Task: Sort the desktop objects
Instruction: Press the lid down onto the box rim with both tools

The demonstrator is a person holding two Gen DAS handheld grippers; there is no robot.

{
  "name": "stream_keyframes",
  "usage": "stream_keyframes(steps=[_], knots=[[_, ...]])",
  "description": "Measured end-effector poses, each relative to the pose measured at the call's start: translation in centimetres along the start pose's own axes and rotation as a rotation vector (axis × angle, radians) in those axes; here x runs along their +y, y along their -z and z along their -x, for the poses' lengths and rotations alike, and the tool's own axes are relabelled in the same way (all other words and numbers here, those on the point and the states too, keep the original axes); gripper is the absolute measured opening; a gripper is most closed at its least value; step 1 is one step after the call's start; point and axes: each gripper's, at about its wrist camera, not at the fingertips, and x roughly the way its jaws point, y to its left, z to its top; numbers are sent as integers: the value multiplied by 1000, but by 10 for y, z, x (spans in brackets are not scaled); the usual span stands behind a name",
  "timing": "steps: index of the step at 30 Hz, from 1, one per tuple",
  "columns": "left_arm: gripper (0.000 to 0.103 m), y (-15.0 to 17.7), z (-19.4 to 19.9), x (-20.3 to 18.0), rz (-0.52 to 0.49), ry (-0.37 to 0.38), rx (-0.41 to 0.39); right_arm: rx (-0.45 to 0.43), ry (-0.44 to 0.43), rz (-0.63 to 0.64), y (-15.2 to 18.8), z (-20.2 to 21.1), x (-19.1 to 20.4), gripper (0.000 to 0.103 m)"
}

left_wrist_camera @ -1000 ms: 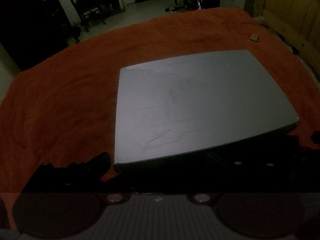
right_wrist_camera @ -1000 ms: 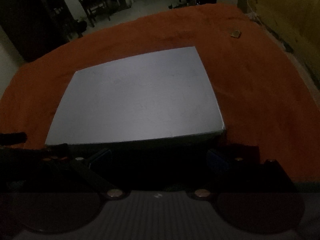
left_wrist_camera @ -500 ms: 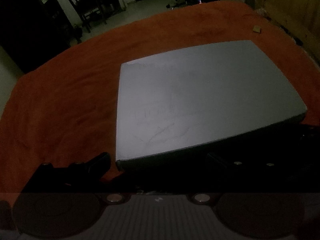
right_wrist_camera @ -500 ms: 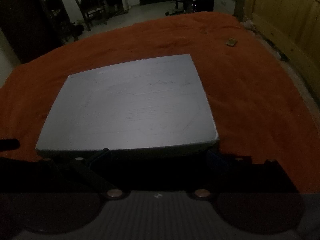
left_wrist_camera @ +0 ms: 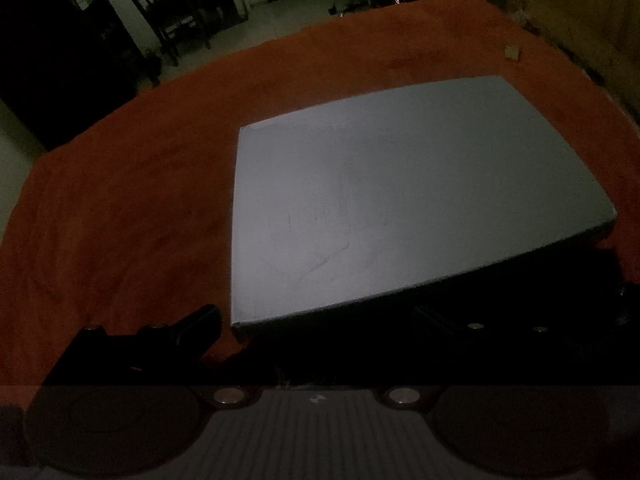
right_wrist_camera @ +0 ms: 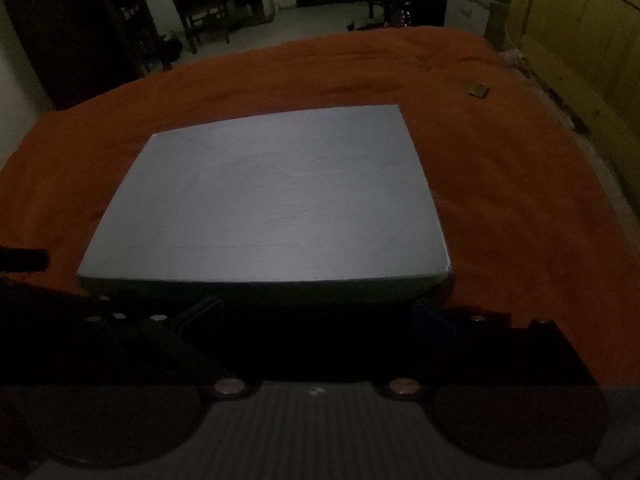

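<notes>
A flat grey box lies on an orange blanket. In the left wrist view its near left corner sits just inside my left finger. My left gripper is open at the box's dark front side. In the right wrist view the same grey box fills the middle. My right gripper is open, its fingers spread wide just below the box's front edge. Whether any finger touches the box is lost in shadow.
A small tan object lies on the blanket at the far right, near a yellow wooden panel. A dark chair stands on the floor beyond the blanket's far edge. The room is very dim.
The box has shifted slightly in both views, its far edge sitting a little differently. Both grippers keep the same wide finger spacing at its front edge.
</notes>
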Motion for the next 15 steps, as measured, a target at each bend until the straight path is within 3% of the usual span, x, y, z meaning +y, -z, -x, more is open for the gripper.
stream_keyframes(steps=[15], knots=[[102,-1,-4,-5,-21,-17,17,14,-14,-1,0,-7,-4,103]])
